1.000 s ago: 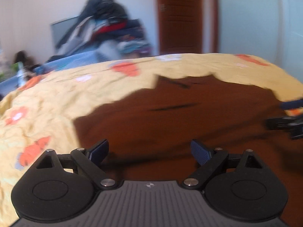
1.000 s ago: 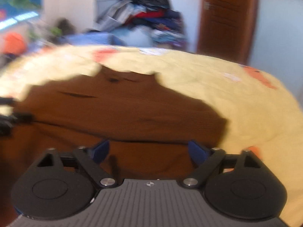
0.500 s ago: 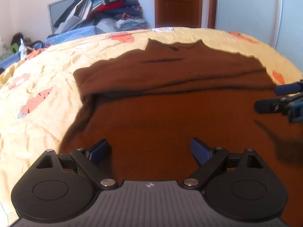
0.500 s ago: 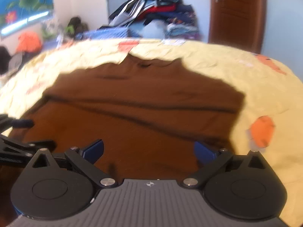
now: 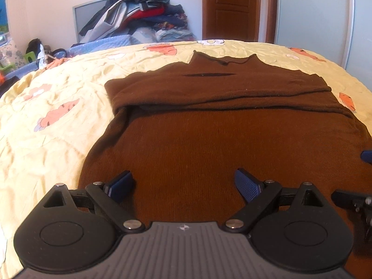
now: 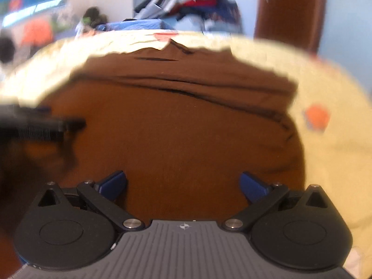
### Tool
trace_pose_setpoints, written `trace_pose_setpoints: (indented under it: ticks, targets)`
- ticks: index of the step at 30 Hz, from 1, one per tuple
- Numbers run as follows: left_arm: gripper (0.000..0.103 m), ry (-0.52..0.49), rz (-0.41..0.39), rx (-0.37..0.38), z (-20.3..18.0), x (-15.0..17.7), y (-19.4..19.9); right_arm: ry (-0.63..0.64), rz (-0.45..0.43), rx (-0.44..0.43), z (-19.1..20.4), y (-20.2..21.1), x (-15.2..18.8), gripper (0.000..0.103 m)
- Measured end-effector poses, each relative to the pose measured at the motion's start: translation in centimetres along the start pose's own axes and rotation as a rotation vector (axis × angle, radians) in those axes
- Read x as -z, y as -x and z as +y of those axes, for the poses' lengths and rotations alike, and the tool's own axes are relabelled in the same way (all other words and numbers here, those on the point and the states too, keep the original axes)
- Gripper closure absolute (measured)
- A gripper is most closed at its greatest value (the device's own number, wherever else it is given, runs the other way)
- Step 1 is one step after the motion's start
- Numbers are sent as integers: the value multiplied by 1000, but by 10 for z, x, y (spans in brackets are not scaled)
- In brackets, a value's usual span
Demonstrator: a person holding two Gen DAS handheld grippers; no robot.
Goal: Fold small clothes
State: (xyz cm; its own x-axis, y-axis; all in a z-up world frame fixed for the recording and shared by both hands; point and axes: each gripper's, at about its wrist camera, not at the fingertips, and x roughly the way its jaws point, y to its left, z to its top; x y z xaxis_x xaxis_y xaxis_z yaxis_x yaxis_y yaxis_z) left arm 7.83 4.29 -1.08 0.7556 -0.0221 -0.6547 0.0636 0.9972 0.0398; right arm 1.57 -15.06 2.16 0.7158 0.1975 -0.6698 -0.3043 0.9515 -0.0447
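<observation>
A brown sweater (image 5: 223, 139) lies flat on the yellow carrot-print bedspread (image 5: 53, 97), collar at its far end, both sleeves folded across the chest so the body forms a tidy rectangle. The left gripper (image 5: 183, 184) and the right gripper (image 6: 183, 183) hover above the sweater's near hem, each with its blue pads spread wide and holding nothing, likely positioned to take the hem's two corners for the next lengthwise fold. Beyond the sweater's collar a heap of clothes (image 5: 139, 16) sits by the wooden door (image 5: 230, 7). No readable writing or brand shows; only a small emblem marks each gripper body.
</observation>
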Motion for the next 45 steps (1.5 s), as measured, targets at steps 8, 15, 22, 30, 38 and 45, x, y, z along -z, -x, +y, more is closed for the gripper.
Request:
trace_pose_setpoints:
  ticks: [8, 15, 22, 30, 38, 45]
  targets:
    - [8, 23, 15, -11, -3, 33, 38, -98, 48, 36, -2, 26, 6, 0]
    - [8, 26, 2, -7, -2, 47, 52, -16, 5, -54, 10, 35, 28, 0]
    - [8, 43, -6, -25, -7, 61, 67, -53, 49, -10, 16, 49, 23, 0]
    - [7, 5, 15, -13, -4, 85, 106, 18, 21, -37, 15, 65, 49, 0]
    - [7, -50, 29, 85, 1, 126, 148, 86, 51, -120, 34, 96, 75, 0]
    - [7, 57, 61, 98, 40, 123, 171, -69, 114, -131, -16, 128, 75, 0]
